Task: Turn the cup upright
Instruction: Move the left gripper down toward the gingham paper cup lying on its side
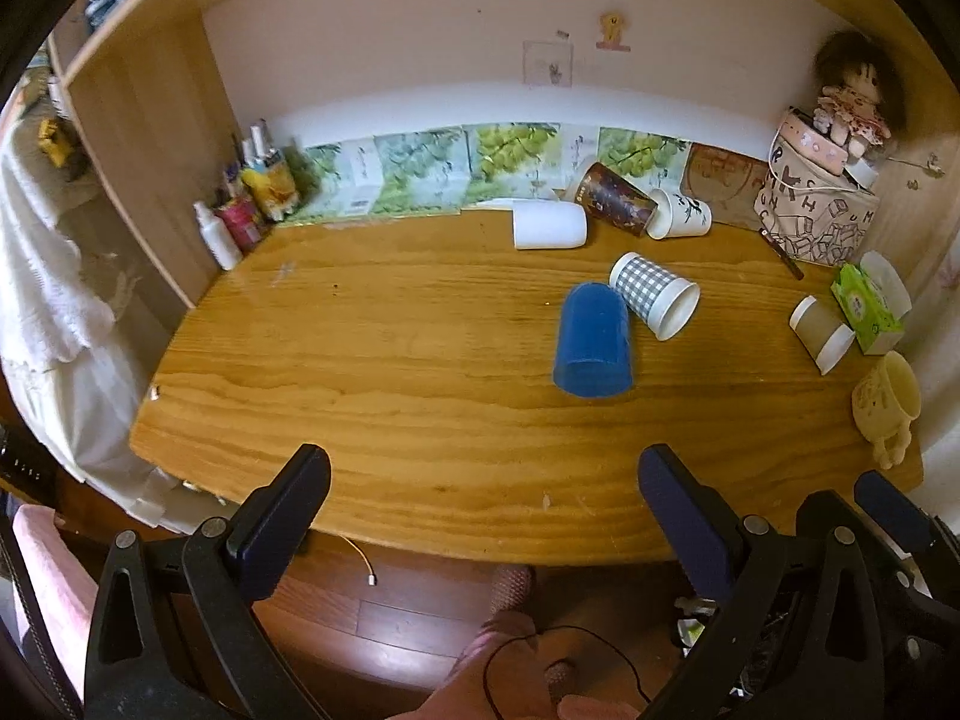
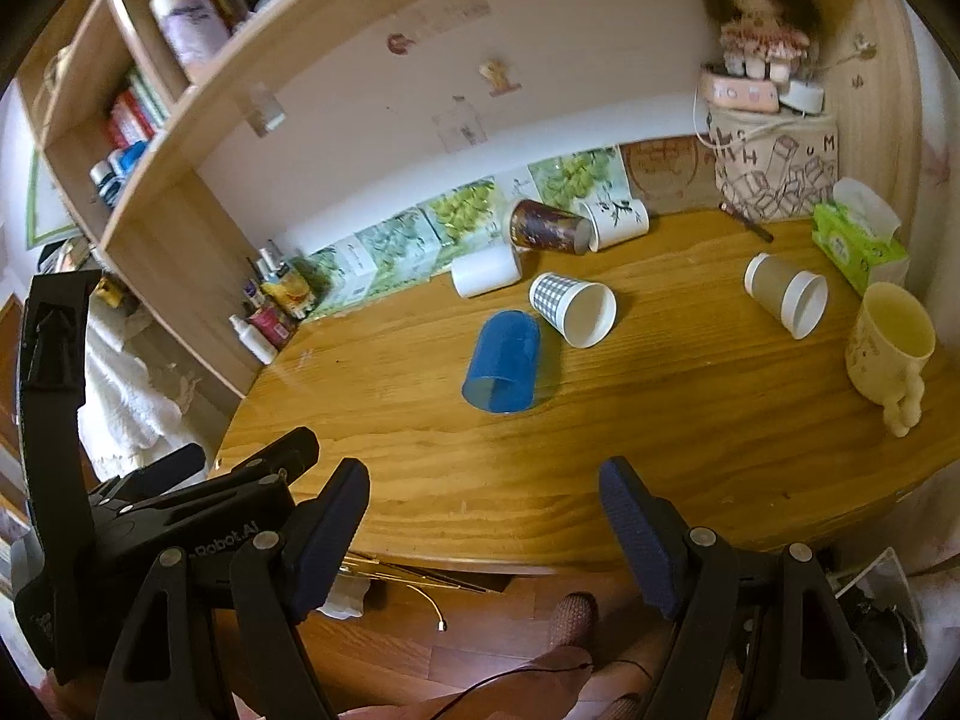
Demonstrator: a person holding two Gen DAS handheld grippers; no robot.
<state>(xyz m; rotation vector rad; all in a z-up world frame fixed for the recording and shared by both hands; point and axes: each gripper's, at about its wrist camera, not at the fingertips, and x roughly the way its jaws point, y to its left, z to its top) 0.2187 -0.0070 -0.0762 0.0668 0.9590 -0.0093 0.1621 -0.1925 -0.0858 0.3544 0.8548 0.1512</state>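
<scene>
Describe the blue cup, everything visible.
The blue cup is a plain, slightly translucent tumbler, plastic by the look, with no handle or print. It lies on its side on the wooden table, open mouth toward the cameras and base toward the wall. Its far end sits right beside the checked paper cup, apparently touching. Neither tool is near it; it looks empty.

glossy wood table (image 1: 420,360), translucent plastic cup (image 1: 593,341)

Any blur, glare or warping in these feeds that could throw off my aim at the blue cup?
Left wrist view: blue cup sharp, table edge bowed by fisheye, faint sheen at far left. Right wrist view: blue cup clear, doll on the bag soft, rim areas stretched.
</scene>
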